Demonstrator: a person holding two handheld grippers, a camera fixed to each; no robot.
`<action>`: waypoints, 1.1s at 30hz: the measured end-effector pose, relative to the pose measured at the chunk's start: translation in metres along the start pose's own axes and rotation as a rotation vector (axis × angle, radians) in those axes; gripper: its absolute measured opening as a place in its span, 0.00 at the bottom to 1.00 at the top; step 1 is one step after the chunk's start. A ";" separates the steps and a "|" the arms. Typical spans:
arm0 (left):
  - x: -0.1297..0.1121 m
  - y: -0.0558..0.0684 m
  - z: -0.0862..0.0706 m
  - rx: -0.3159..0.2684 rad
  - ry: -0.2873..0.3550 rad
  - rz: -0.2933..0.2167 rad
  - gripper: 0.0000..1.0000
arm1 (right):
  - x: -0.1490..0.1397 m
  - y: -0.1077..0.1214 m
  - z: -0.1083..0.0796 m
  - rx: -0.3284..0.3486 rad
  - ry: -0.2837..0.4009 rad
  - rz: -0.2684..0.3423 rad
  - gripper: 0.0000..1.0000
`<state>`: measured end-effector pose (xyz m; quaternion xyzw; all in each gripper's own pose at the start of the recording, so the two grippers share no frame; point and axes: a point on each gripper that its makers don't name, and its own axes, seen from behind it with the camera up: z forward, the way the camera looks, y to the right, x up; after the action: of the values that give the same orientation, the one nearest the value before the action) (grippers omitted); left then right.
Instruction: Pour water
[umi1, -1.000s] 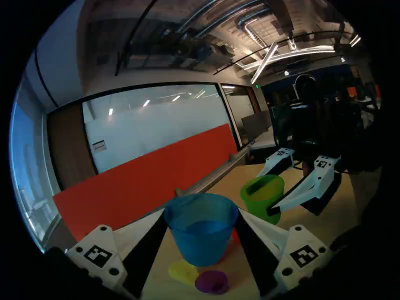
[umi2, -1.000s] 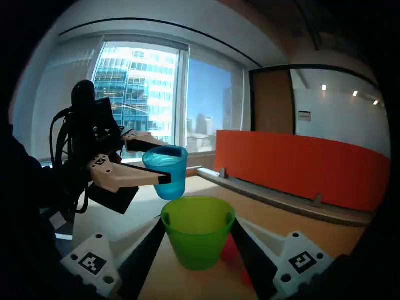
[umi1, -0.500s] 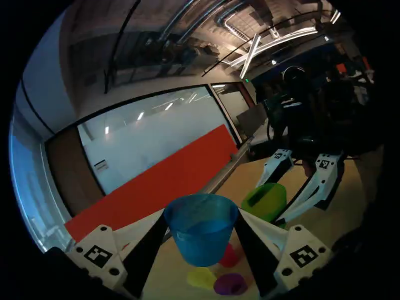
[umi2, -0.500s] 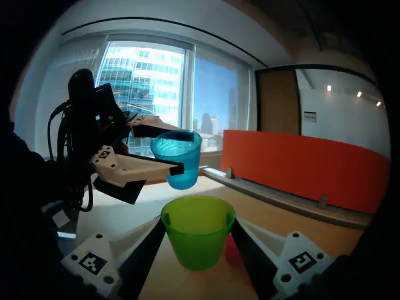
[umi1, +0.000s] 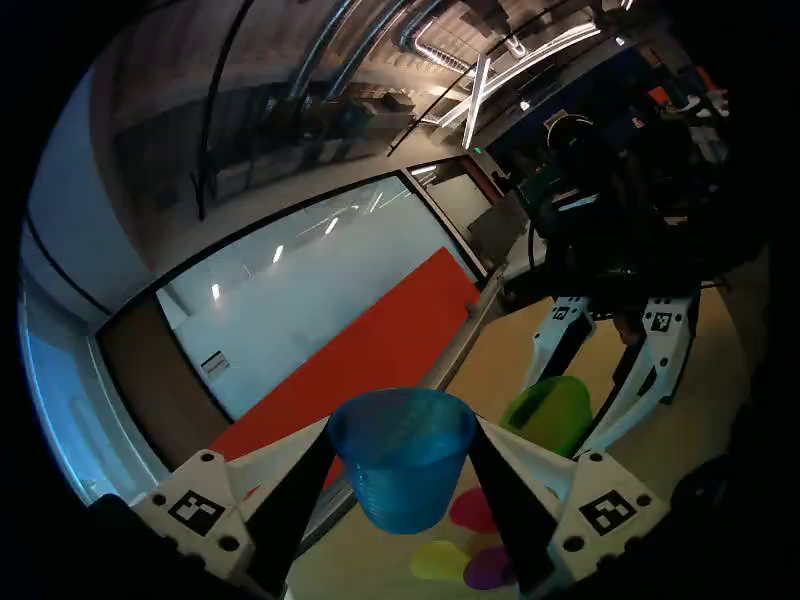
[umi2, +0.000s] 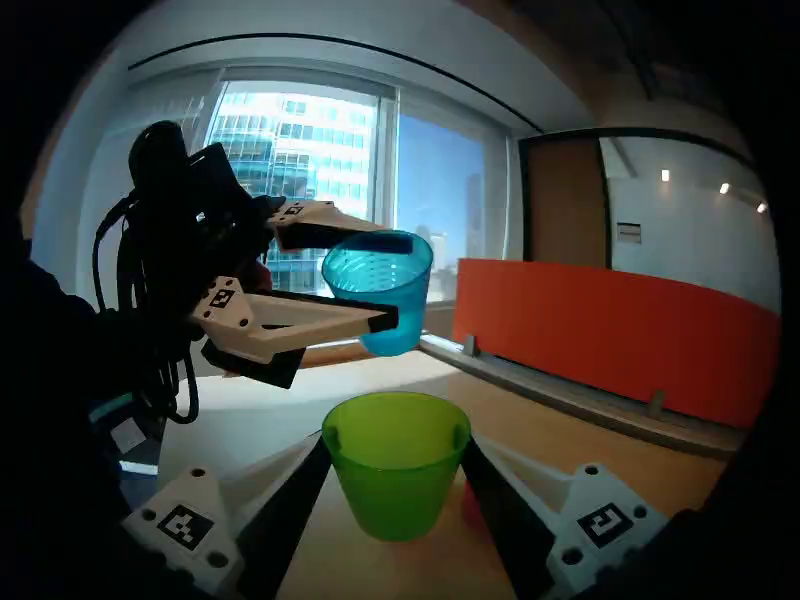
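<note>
A translucent blue cup (umi1: 402, 470) with water in it sits between the fingers of my left gripper (umi1: 400, 475), which is shut on it. In the right gripper view the same blue cup (umi2: 380, 290) hangs tilted, above and a little behind the green cup (umi2: 397, 462), held by the left gripper (umi2: 400, 280). My right gripper (umi2: 397, 475) is shut on the green cup, which stands upright with nothing visible inside. The left gripper view shows the green cup (umi1: 550, 412) lower right, in the right gripper (umi1: 562, 425).
A wooden table (umi2: 560, 440) lies below both cups. Small pink (umi1: 470, 510), yellow (umi1: 440, 560) and purple (umi1: 490, 568) cups lie on it under the blue cup. An orange partition (umi2: 620, 325) runs along the table's far side. Tall windows (umi2: 330, 180) stand behind the left gripper.
The left gripper has raised the blue cup higher over the green cup and tipped it toward it. The right gripper and the green cup have stayed in place.
</note>
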<state>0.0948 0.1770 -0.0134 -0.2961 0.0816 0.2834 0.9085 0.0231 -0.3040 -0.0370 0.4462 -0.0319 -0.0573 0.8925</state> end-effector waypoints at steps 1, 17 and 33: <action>0.001 -0.001 0.000 0.002 0.002 0.012 0.87 | 0.000 0.000 0.000 0.002 0.000 0.000 0.90; 0.013 0.001 -0.001 0.009 0.014 0.154 0.87 | -0.001 -0.007 0.004 0.025 0.000 -0.004 0.90; 0.021 -0.008 0.003 0.018 0.026 0.256 0.87 | -0.002 -0.013 0.007 0.041 -0.001 -0.011 0.90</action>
<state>0.1167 0.1833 -0.0133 -0.2786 0.1330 0.3924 0.8665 0.0196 -0.3169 -0.0432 0.4644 -0.0311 -0.0617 0.8829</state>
